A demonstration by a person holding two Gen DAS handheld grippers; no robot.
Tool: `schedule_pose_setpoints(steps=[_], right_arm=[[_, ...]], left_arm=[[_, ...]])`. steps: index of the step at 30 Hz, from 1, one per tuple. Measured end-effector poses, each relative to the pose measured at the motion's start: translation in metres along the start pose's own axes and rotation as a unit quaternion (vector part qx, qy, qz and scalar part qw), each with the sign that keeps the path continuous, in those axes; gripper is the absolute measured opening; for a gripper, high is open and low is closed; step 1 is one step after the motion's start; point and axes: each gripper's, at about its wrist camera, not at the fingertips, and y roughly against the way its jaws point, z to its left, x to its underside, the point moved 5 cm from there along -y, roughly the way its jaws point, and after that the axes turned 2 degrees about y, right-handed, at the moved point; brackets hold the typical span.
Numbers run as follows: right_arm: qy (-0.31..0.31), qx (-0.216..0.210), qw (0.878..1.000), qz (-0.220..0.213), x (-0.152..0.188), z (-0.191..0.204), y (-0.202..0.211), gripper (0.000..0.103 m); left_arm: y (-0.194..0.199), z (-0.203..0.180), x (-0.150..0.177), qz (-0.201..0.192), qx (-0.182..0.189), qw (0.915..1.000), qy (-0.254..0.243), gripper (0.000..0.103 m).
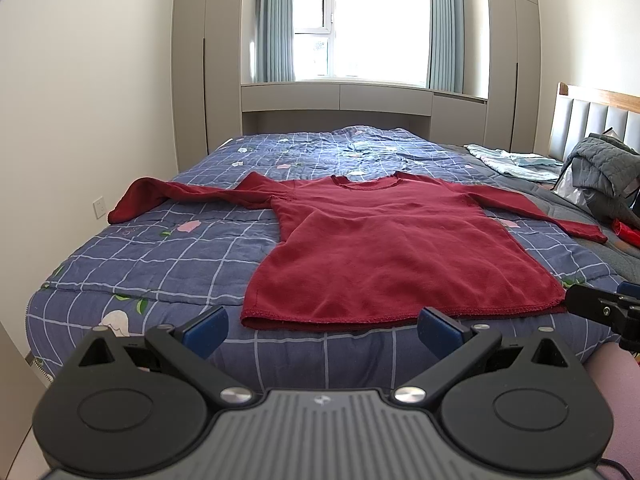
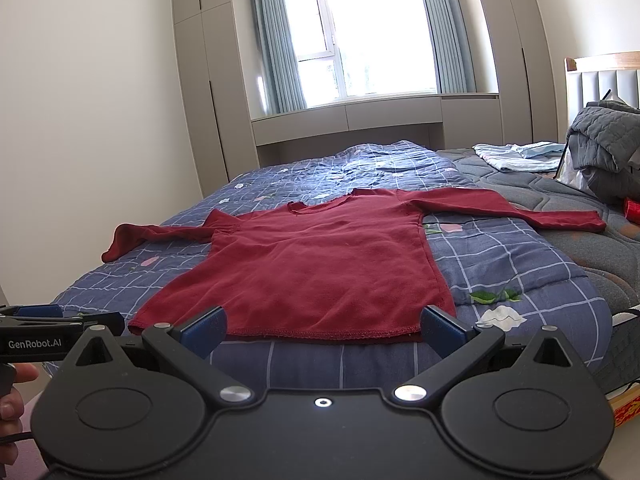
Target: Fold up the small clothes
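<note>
A dark red long-sleeved top (image 1: 384, 248) (image 2: 316, 268) lies flat on the bed, hem toward me, neck toward the window, both sleeves spread out sideways. The left sleeve's cuff hangs near the bed's left edge. My left gripper (image 1: 322, 330) is open, held just short of the hem near its left half, with nothing between its blue pads (image 1: 208, 328). My right gripper (image 2: 323, 330) is open too, in front of the hem, holding nothing. Each gripper shows at the edge of the other's view: the right gripper's body (image 1: 604, 312), the left gripper's body (image 2: 52, 328).
The bed carries a blue checked quilt (image 1: 160, 256) (image 2: 512, 264). A grey blanket pile (image 1: 600, 168) and a light blue cloth (image 1: 516, 162) lie near the headboard at right. A small red item (image 2: 634, 210) sits by the pile. Wardrobes and a window stand beyond the bed.
</note>
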Motion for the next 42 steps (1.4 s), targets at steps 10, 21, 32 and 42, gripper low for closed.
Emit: schedule_pose_setpoints(steps=[10, 21, 32, 42], right_arm=[[0.000, 0.000, 1.000, 0.000, 0.000, 0.000, 0.000, 0.103], [-0.001, -0.001, 1.000, 0.002, 0.001, 0.000, 0.000, 0.103], [-0.028, 0.004, 1.000, 0.011, -0.009, -0.022, -0.026, 0.103], [-0.086, 0.046, 0.995, 0.011, -0.038, -0.086, -0.087, 0.103]], left_arm=[[0.000, 0.000, 0.000, 0.000, 0.000, 1.0000, 0.000, 0.102], [-0.001, 0.002, -0.001, 0.004, 0.001, 1.0000, 0.002, 0.102], [-0.048, -0.008, -0.021, 0.044, 0.020, 0.9988, -0.011, 0.102], [-0.143, -0.027, -0.086, 0.080, 0.042, 0.9958, 0.013, 0.103]])
